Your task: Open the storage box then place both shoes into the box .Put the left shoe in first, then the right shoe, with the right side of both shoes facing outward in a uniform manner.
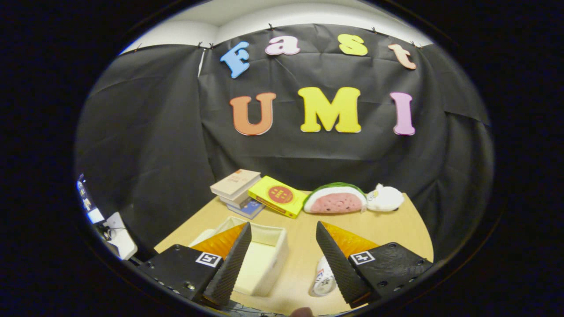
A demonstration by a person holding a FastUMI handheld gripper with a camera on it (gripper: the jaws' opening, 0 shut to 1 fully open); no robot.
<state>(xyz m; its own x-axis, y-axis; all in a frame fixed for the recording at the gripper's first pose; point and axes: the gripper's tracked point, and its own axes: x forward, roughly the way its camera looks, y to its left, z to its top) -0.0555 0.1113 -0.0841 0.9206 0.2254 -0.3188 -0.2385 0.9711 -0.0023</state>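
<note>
Tongs [282,253] spread wide, nothing between the fingers, held above the near part of the bench [387,226].

Storage box [264,259]: pale, rectangular, open-topped, no lid seen on it. It sits on the bench's near-left part, under and just ahead of the left finger [231,262], which covers its left wall. Inside looks bare as far as visible.

One shoe [323,277]: a light-coloured piece with some print shows just inside the right finger [337,262], lying on the bench to the right of the box and apart from it. Mostly hidden by the finger; cannot tell which shoe it is or how it faces.

Far edge of the bench: stack of books [238,187] at the far-left corner, a yellow book [277,196] leaning against that stack, then a watermelon-slice toy [335,200], then a white plush toy [385,198] touching the slice's right end.
</note>
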